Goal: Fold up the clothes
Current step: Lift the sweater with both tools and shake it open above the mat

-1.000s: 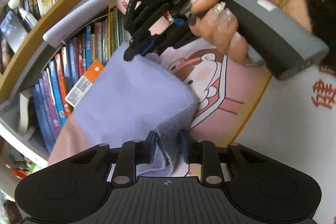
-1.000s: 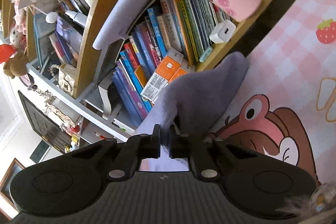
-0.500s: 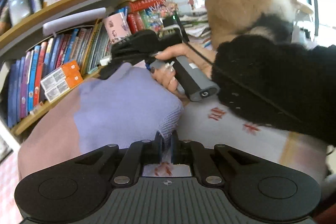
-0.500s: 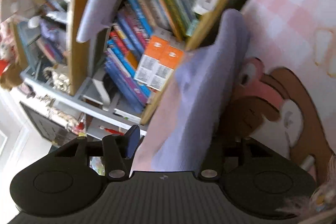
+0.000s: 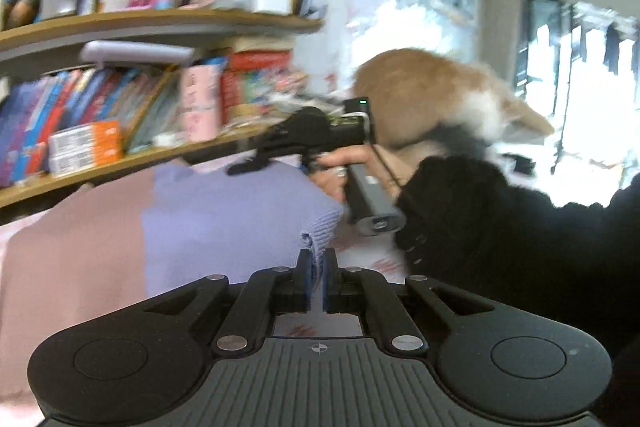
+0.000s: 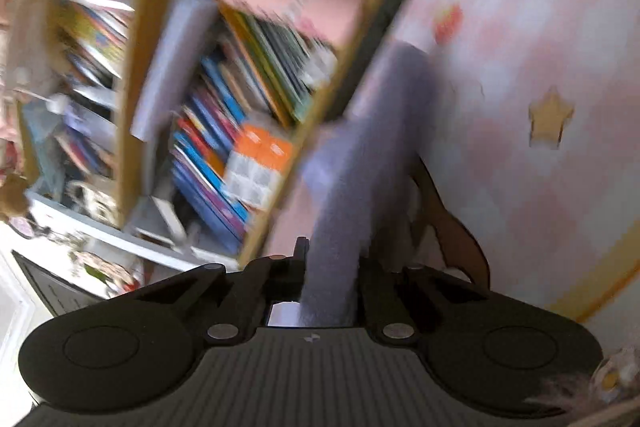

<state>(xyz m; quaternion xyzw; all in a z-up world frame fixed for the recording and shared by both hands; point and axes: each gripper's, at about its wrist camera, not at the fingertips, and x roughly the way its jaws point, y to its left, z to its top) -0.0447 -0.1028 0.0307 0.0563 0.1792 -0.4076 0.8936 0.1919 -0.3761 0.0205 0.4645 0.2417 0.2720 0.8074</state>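
A knit sweater [image 5: 220, 219], lavender with a dusty-pink part on its left, is held up over the table. My left gripper [image 5: 316, 267] is shut on its ribbed lavender corner. Across the cloth, a hand [image 5: 340, 167] holds my right gripper [image 5: 244, 167], whose fingers point left over the sweater's far edge. In the blurred right wrist view the sweater [image 6: 380, 131] runs as a thick folded band down between the fingers of my right gripper [image 6: 328, 259], which press it from both sides.
A wooden bookshelf [image 5: 120, 99] packed with books stands close behind the sweater and fills the left of the right wrist view [image 6: 240, 87]. A pink cartoon mat [image 6: 520, 67] covers the table. A black fluffy sleeve [image 5: 500, 227] and an orange-and-white furry shape [image 5: 432, 95] are at the right.
My right gripper opened wide half a second ago and has now narrowed onto the cloth. The left gripper has kept its hold while its view swung up and to the right.
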